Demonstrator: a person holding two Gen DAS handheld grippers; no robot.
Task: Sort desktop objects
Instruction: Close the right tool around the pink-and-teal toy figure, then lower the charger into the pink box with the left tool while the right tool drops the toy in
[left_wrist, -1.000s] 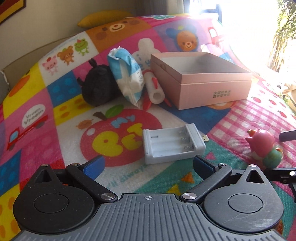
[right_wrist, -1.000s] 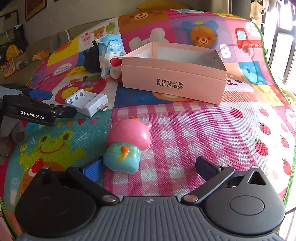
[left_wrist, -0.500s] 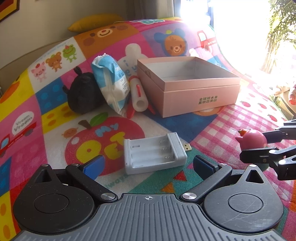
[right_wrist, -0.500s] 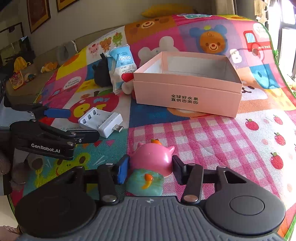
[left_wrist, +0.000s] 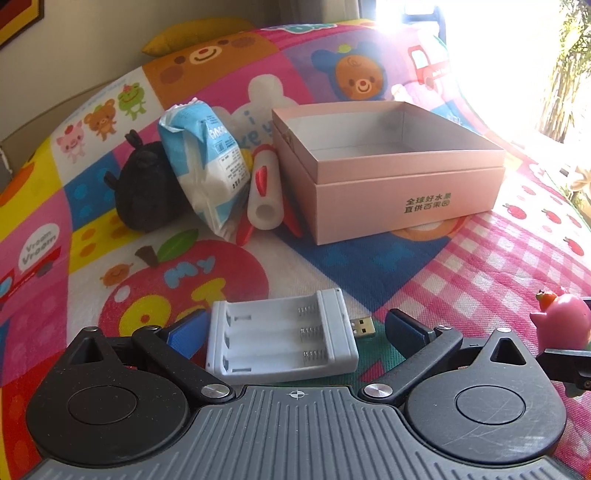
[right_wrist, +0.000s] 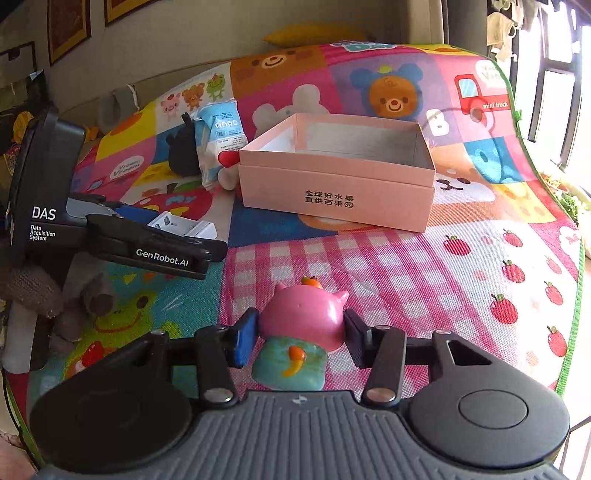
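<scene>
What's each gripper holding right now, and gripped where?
Right gripper is shut on the pink pig toy, pads on both sides of its pink head. Left gripper holds nothing: it is open, with the white battery charger between its fingers.

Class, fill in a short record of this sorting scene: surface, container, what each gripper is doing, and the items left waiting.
surface: colourful play mat
container: pink box, open, inside looks empty
right gripper: fingers closed on the pink toy
left gripper: open, white battery charger between its fingers, pads not pressing
waiting beside the box: black plush, blue and white packet, white tube
</scene>
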